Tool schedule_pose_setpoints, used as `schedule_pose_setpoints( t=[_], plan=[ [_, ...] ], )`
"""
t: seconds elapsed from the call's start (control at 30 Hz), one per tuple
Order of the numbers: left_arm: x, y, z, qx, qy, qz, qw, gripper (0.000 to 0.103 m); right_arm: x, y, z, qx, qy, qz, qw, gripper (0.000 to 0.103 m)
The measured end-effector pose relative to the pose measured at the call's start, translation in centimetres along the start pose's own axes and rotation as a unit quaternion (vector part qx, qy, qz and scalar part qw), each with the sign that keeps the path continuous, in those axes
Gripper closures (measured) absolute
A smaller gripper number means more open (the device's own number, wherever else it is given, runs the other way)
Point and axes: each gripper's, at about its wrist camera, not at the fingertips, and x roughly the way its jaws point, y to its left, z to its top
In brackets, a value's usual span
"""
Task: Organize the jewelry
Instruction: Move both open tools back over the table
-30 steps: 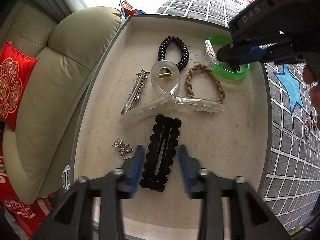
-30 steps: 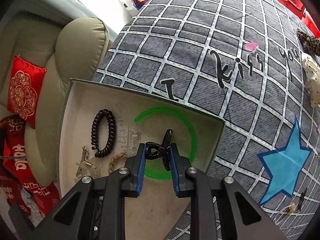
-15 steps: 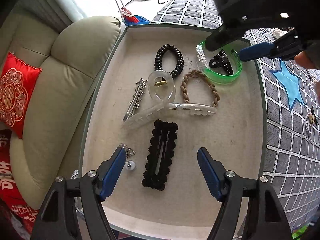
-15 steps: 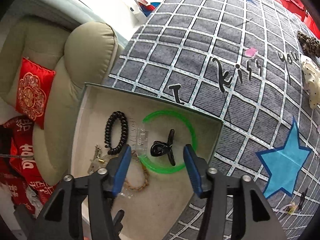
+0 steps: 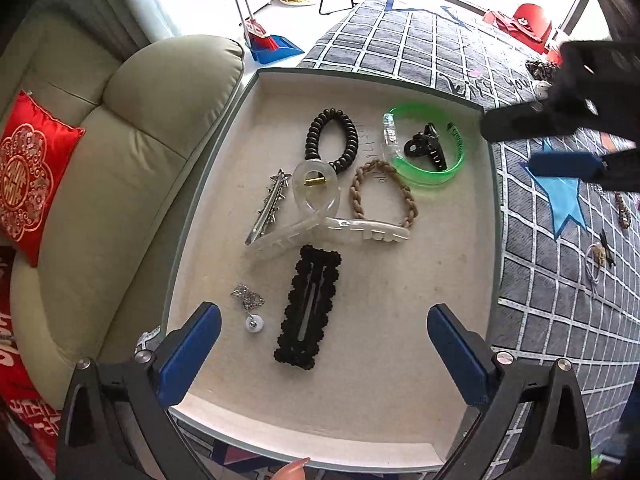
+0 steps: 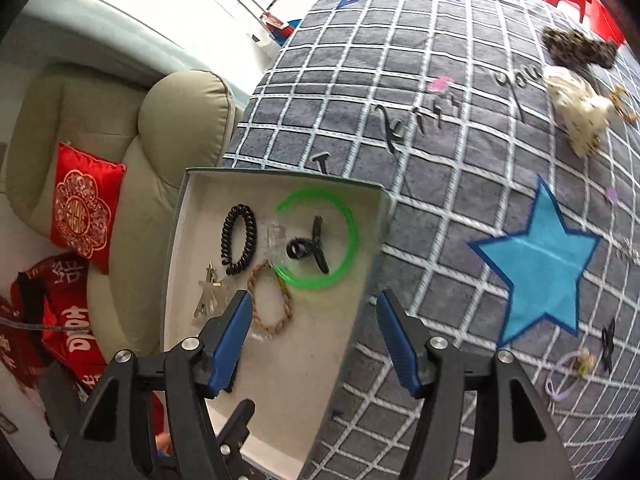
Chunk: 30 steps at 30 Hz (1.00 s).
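Left wrist view: your left gripper (image 5: 324, 354) and right gripper (image 6: 314, 338) jaws are both opening, empty, black snap clip (image 5: 308, 307) lower centre and claw clip (image 5: 426, 149) upper right in tray (image 5: 490, 216), sorted.

Small black claw clip (image 5: 426, 148) lying on its side inside green bangle (image 5: 424, 146), far corner of tray (image 5: 360, 432); black scalloped snap clip (image 5: 308, 308) flat, near centre.
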Motion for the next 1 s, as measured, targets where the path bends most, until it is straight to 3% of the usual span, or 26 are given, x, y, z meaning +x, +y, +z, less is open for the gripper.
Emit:
schedule_pose_setpoints(
  t=[0.1, 0.4, 0.7, 1.0],
  plan=[
    [-0.5, -0.2, 0.2, 0.002, -0.001, -0.001, 1.0, 0.0, -0.9, -0.9, -1.0, 0.011, -0.006, 0.002, 1.0, 0.021],
    [-1.4, -1.6, 1.1, 0.025, 0.0, -0.008, 0.9997, 0.0, -3.9, -5.4, -4.5, 0.067, -0.011, -0.01, 0.998, 0.021],
    [-2.7, -5.6, 1.9, 0.073, -0.007, -0.021, 0.9971, 0.0, -5.8, -10.8, -8.8, 0.139, -0.017, -0.018, 0.99, 0.021],
    [-3.2, -10.2, 2.7, 0.116, -0.018, -0.008, 0.993, 0.0, -7.8, -16.5, -12.5, 0.212, -0.034, -0.029, 0.976, 0.019]
  ],
)
